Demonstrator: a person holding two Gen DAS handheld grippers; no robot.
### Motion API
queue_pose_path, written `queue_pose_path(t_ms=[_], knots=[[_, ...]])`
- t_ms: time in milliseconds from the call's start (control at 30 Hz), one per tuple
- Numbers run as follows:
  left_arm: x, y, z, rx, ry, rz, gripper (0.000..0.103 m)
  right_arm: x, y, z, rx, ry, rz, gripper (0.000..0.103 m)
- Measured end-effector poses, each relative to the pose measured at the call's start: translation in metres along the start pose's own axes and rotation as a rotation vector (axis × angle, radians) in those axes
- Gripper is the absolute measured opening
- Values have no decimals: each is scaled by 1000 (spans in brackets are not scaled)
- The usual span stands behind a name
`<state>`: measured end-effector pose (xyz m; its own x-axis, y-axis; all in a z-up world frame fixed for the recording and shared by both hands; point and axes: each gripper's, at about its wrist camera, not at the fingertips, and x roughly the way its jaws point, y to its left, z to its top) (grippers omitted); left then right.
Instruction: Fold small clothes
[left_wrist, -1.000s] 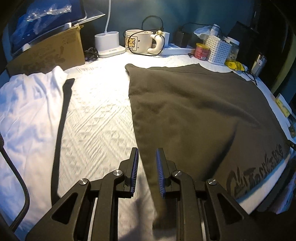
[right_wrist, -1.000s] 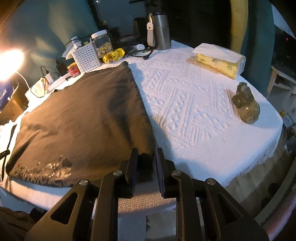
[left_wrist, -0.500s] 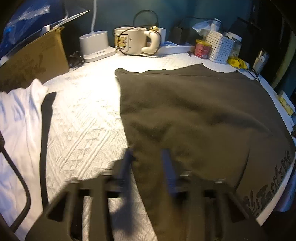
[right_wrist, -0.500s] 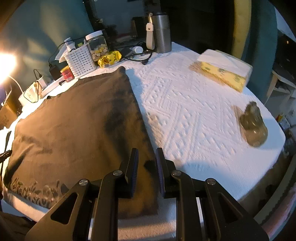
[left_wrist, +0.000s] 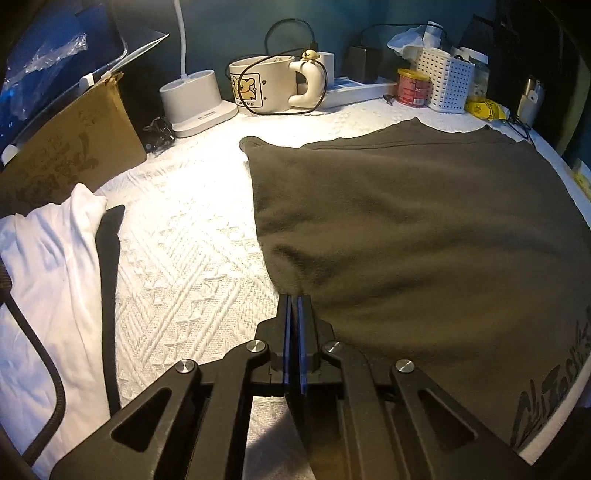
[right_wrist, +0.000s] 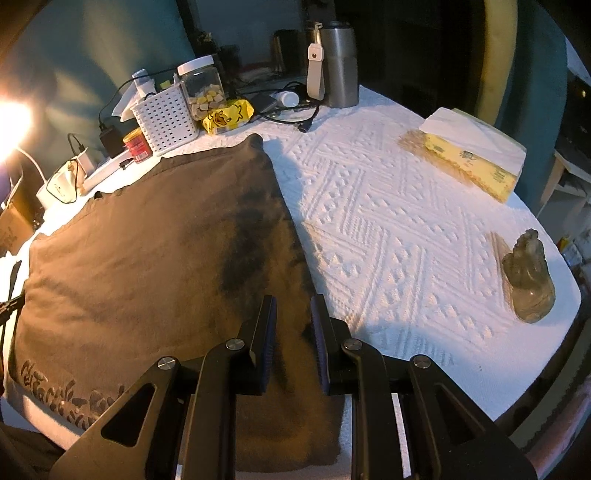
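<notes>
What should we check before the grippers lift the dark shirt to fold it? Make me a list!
1. Left gripper pinching the left edge of the dark brown cotton shirt: ok, jaws shut on the cloth.
2. Right gripper gripping the shirt's right edge: not ok, its jaws stand apart over the cloth.
3. Shirt lying flat on the white textured tablecloth: ok, only slight ripples.
4. White crumpled garment apart from the shirt: ok, bare cloth lies between them.
5. Cream cartoon mug and white perforated plastic basket off the shirt: ok, beyond its far edge.
6. Shirt's near hem free: cannot tell, hidden behind the grippers.
</notes>
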<state>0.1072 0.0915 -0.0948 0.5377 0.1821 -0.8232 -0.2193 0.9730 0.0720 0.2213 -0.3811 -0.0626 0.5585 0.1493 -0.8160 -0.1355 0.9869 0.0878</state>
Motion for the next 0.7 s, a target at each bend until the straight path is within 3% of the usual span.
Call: queue_pose_path(t_ms=[467,533,567,600,700], knots=[[-26,5,-5,-45,-23,-74,5,-16,13,-7,-27,-6,-17,21],[-34,3,-7,-42,-36,-81,5,-19,14,-10,-31,-5,-34,39],[-37,1,-8,-42,-40,-84,5,-21,14,-11,-29,-7,-32,61],[-40,0,-8,-43,-44,-86,5,-25,13,-13,-24,-13,-25,66],[-50,-2,-9,-54,-55,-97,5,-33,14,-17,-25,-17,-19,66]])
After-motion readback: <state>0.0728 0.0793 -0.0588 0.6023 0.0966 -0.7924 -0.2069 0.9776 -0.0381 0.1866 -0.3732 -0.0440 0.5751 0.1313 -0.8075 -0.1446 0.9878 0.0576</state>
